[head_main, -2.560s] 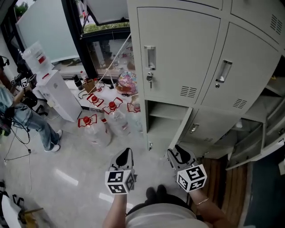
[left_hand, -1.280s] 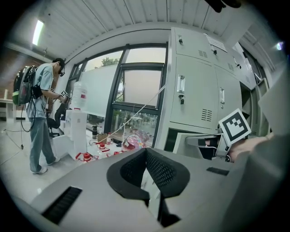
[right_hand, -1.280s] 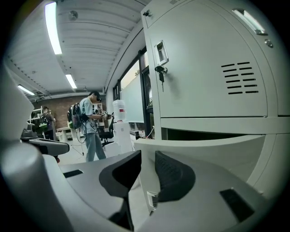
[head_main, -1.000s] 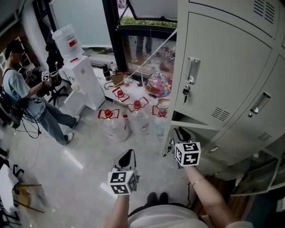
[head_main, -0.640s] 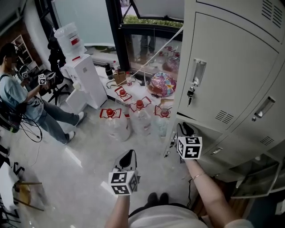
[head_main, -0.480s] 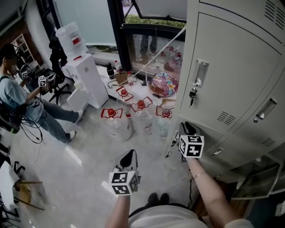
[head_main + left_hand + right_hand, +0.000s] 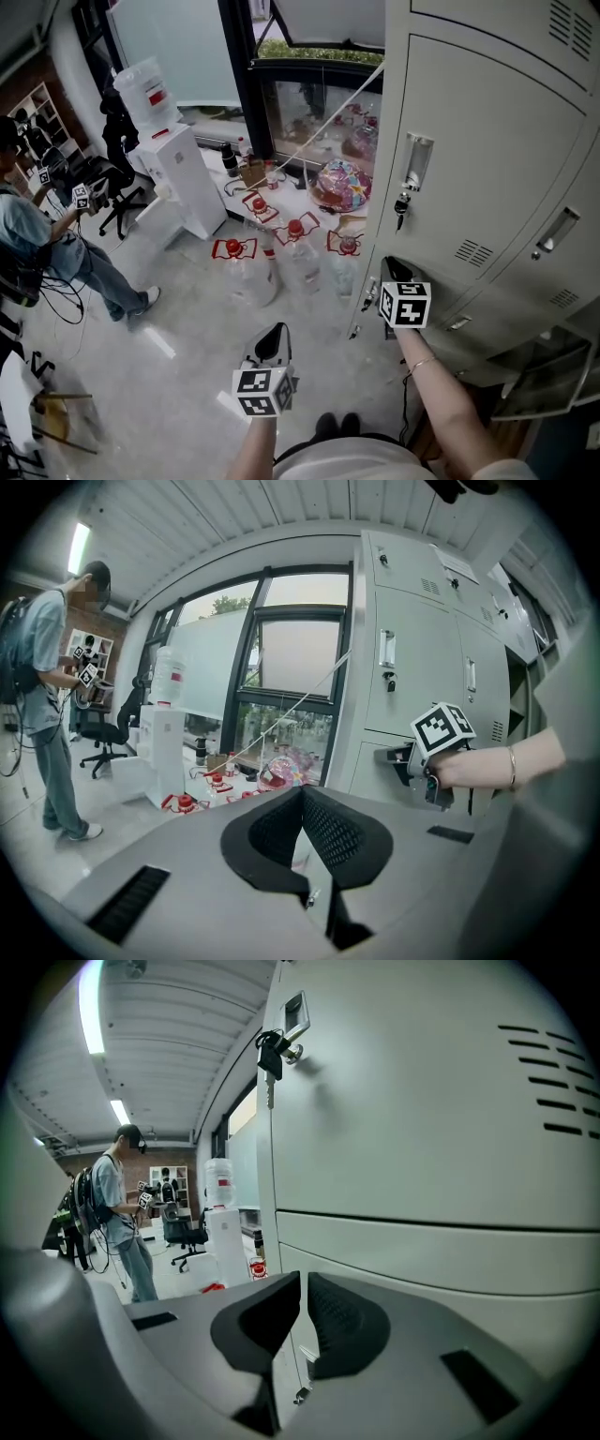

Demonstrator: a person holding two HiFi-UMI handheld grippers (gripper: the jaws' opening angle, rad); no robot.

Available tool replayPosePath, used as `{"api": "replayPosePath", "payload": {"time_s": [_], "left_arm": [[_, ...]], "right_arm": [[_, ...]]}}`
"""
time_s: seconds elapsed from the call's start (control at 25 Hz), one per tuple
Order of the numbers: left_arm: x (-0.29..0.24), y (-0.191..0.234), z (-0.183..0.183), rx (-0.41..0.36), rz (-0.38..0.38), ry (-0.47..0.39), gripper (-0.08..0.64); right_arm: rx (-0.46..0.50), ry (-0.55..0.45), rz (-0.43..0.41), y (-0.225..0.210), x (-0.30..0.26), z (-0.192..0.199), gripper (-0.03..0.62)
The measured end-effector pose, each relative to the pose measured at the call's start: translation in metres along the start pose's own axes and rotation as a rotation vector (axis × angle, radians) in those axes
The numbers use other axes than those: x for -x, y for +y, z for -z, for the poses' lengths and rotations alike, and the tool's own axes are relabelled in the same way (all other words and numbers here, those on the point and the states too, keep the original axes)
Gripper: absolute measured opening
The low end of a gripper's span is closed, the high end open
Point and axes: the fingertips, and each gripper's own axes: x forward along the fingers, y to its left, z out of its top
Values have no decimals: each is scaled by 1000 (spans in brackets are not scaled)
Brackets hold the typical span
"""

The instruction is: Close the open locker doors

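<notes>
The head view is steeply downward. Only in it are further locker doors [image 7: 536,392] seen hanging open at the lower right of the frame.

Only the right gripper view is close to the lower locker door [image 7: 441,1260], which lies against the cabinet front beneath an upper door with a bunch of keys [image 7: 272,1052] in its lock. Whether it is latched cannot be told. The right gripper [image 7: 304,1281] is held just at this door. Its claw has just been narrowing to a thin slit, and nothing is clamped in it.

In the left gripper view, the left gripper [image 7: 302,791] is shown with its tips pressed together on nothing, well apart from the lockers. The right hand's marker cube is seen at the centre right.

A pale, glossy floor [image 7: 169,375] is shown, with red-capped water bottles [image 7: 239,262] by a dark-framed window [image 7: 309,103]. A white water dispenser [image 7: 183,178] is at the upper left, and a person [image 7: 56,244] stands at the far left.

Compared with the earliest frame, the lower door is no longer swung out. The person has shifted further left.
</notes>
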Motion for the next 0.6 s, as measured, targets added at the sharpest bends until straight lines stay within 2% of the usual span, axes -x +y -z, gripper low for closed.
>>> {"api": "replayPosePath", "payload": {"time_s": [0.36, 0.6], "left_arm": [[-4, -18, -2, -7, 74, 5, 20], [-16, -50, 9, -49, 183, 29, 20]], "right_arm": [[42, -29, 1, 14, 31, -3, 47], [-37, -52, 60, -4, 84, 12, 46]]}}
